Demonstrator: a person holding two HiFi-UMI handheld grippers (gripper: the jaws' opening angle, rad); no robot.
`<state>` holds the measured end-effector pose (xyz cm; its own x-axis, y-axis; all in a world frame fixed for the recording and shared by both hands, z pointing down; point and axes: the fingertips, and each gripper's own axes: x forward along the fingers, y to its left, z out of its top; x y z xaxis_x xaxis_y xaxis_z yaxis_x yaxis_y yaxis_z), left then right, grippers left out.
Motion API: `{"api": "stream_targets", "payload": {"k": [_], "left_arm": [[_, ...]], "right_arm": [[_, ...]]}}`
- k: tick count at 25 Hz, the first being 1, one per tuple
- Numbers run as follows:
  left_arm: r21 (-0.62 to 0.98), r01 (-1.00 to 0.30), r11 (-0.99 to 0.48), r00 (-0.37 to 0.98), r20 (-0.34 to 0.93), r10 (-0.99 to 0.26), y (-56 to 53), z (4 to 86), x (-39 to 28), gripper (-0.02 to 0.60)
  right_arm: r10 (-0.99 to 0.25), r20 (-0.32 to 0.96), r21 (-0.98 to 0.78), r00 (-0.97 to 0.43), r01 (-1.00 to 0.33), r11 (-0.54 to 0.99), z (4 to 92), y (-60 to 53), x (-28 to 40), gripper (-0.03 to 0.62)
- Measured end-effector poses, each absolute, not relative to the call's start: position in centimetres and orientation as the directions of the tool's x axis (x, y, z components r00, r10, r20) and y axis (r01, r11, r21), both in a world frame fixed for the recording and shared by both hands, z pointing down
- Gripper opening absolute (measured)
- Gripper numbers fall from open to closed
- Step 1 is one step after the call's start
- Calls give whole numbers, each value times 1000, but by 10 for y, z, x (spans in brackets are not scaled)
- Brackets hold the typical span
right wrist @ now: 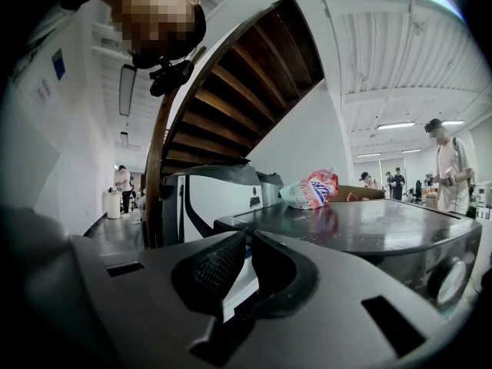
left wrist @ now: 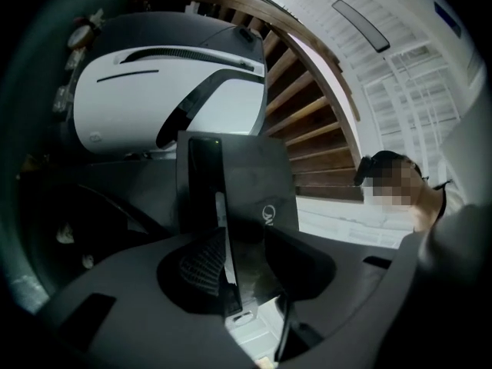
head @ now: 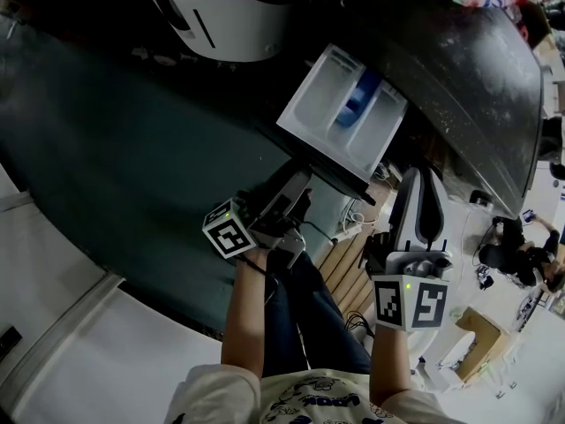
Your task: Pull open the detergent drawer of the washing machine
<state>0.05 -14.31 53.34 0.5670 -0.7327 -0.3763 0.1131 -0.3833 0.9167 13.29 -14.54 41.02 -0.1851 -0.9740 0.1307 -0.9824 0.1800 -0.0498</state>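
Note:
The white detergent drawer (head: 322,117) stands pulled out from the dark washing machine (head: 468,69), with a blue insert (head: 357,100) in its middle compartment. My left gripper (head: 296,194) is at the drawer's near end. In the left gripper view the drawer's dark front panel (left wrist: 257,183) stands between the spread jaws of the left gripper (left wrist: 244,261), and the ribbed left pad (left wrist: 201,264) lies beside its white edge. My right gripper (head: 417,188) hangs to the right of the drawer, apart from it. The right gripper (right wrist: 247,241) has its pads together and holds nothing.
A white and black appliance (head: 229,7) stands beyond the drawer. A wooden staircase (right wrist: 231,91) rises behind it. A snack bag (right wrist: 311,189) lies on the washing machine's top (right wrist: 361,225). A cable (head: 349,228) lies on the floor. A person (right wrist: 450,167) stands far off.

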Motion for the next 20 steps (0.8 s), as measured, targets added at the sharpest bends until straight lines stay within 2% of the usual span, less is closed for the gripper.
{"api": "stream_targets", "payload": {"k": [12, 17, 20], "left_arm": [[948, -110, -298, 498, -207, -842, -120, 489, -39, 166], [902, -235, -362, 499, -207, -841, -108, 415, -47, 108], [864, -311, -395, 488, -212, -847, -105, 367, -47, 38]], "right_arm": [[-978, 99, -43, -183, -983, 180, 343, -132, 142, 40], [-980, 47, -39, -192, -981, 190, 288, -120, 144, 40], [-979, 18, -49, -201, -979, 200, 257, -113, 146, 40]]}}
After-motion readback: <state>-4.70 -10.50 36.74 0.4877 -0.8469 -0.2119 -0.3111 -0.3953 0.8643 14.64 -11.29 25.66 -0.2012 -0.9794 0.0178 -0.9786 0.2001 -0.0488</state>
